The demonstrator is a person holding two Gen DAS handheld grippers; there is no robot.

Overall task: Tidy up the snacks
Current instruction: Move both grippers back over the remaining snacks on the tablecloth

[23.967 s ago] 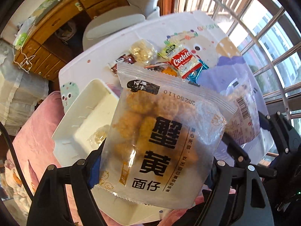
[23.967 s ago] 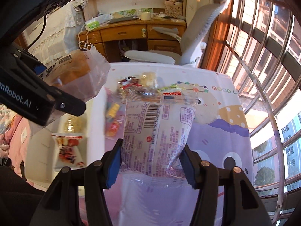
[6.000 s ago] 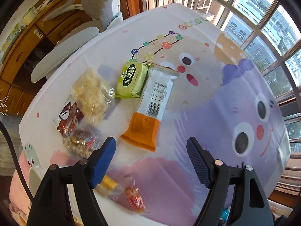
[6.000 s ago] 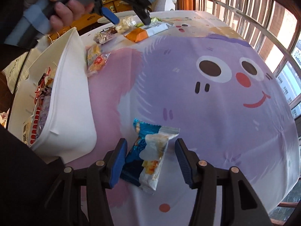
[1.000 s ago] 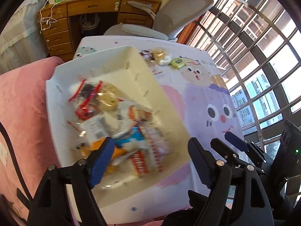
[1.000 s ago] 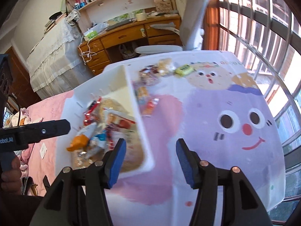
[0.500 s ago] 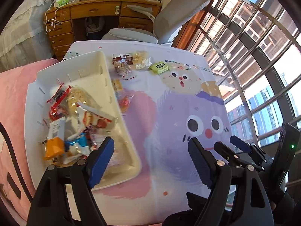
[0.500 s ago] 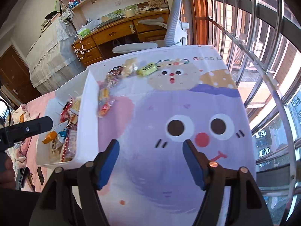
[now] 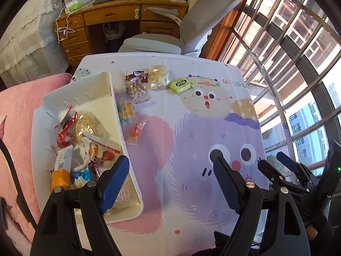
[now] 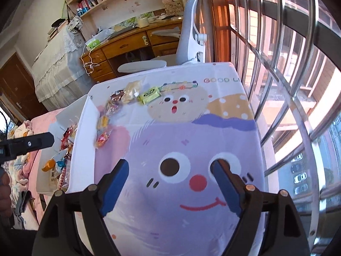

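Nearest, the left gripper (image 9: 170, 177) and the right gripper (image 10: 170, 181) hang empty over the cartoon tablecloth (image 10: 191, 132), jaws spread, the right's having just been opening. Beyond, the white bin (image 9: 116, 115) holds packets; farther off, loose snacks (image 9: 147, 81) lie beside it.

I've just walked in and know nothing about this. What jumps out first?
A tablecloth with a big purple cartoon face fills the middle. At its left edge a white bin holds a heap of snack packets, and a few loose snacks, one a green packet, lie at the far end.
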